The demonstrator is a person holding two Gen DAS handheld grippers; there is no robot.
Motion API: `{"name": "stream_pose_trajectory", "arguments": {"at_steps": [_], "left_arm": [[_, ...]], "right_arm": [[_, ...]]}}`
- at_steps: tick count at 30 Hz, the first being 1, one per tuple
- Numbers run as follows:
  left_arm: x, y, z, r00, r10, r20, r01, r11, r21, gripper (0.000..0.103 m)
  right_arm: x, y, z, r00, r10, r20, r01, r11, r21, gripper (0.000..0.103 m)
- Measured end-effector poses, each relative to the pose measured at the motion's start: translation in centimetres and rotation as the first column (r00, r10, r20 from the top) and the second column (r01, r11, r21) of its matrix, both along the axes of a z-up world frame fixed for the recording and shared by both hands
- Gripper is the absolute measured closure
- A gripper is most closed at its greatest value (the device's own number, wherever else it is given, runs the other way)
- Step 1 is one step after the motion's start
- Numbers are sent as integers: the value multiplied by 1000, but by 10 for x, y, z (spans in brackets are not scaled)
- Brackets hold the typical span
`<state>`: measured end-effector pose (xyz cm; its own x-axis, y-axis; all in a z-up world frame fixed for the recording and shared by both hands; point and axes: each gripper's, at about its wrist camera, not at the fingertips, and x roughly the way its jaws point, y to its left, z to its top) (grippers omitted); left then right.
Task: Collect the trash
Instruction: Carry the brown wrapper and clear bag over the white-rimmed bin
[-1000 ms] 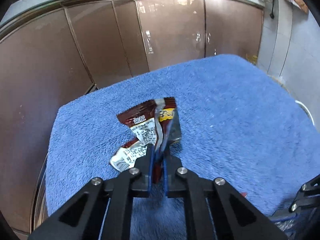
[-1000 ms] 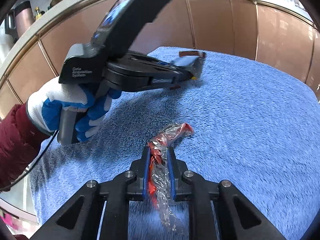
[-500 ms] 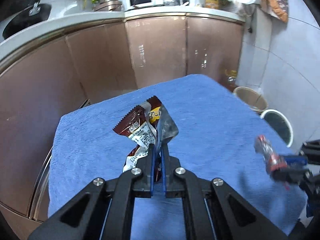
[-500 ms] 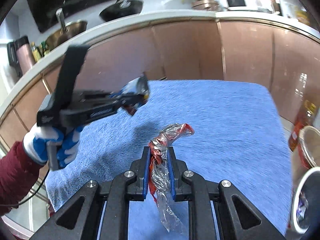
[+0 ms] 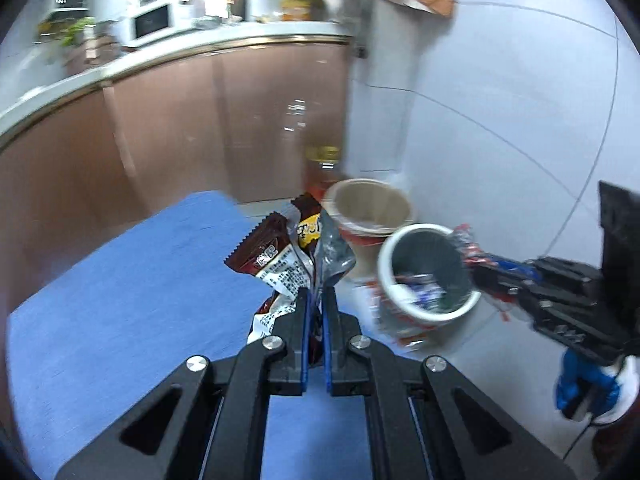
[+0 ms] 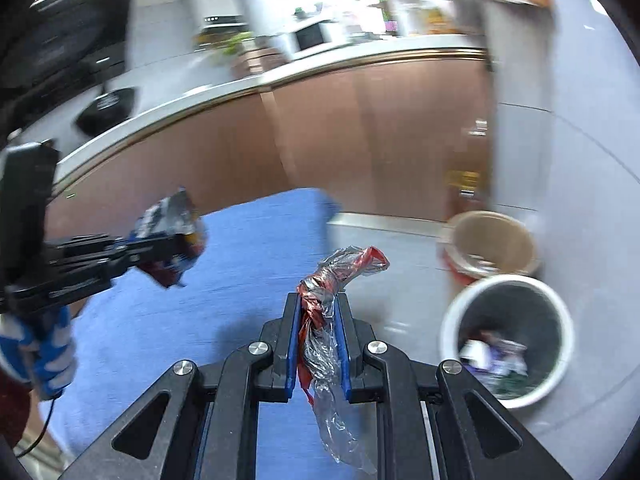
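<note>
Item: two pieces of trash in transit to bin. Left gripper (image 5: 316,300), fingers clamped on a brown snack wrapper (image 5: 280,256), held clear above the blue towelled surface (image 5: 120,300) near its far edge. Right gripper (image 6: 318,312), fingers closed on a crumpled clear-and-red film wrapper (image 6: 340,268), held past the surface's edge, over the floor. Destination: white-rimmed waste bin (image 6: 560,312) on the floor, already holding litter; a tan bucket (image 6: 520,236) stands just beside it. Handling advice: bring each gripper squarely over the white bin's mouth before parting the fingers, right first as it looks nearer; light film may cling to a pad or drift, so release low inside the rim and avoid the neighbouring bucket. Change since earlier frames: both wrappers were then held over the towel with cabinets behind; both have since been lifted and swung toward the bins, which now fill the view.
</note>
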<state>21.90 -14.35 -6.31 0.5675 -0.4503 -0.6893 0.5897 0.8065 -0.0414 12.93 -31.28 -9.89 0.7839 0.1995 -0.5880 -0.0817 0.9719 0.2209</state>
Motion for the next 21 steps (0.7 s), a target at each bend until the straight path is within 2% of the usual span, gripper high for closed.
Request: {"name": "stream_pose_trajectory", "arguments": {"at_steps": [4, 10, 12, 17, 21], "left_arm": [[20, -72, -13, 991, -109, -77, 106, 993, -44, 98], [72, -179, -60, 941, -215, -261, 194, 976, -102, 98], [86, -205, -75, 929, -226, -293, 206, 974, -99, 98], [115, -252, -110, 908, -232, -350, 212, 973, -96, 95], [133, -266, -134, 887, -224, -405, 190, 974, -122, 90]], "right_arm": [[8, -46, -20, 994, -108, -34, 107, 994, -6, 88], [33, -115, -63, 966, -239, -103, 238, 971, -23, 88], [46, -132, -79, 952, -277, -129, 275, 961, -32, 88], [68, -155, -109, 928, -328, -179, 322, 945, -64, 85], [69, -164, -125, 911, -362, -200, 345, 932, -115, 81]]}}
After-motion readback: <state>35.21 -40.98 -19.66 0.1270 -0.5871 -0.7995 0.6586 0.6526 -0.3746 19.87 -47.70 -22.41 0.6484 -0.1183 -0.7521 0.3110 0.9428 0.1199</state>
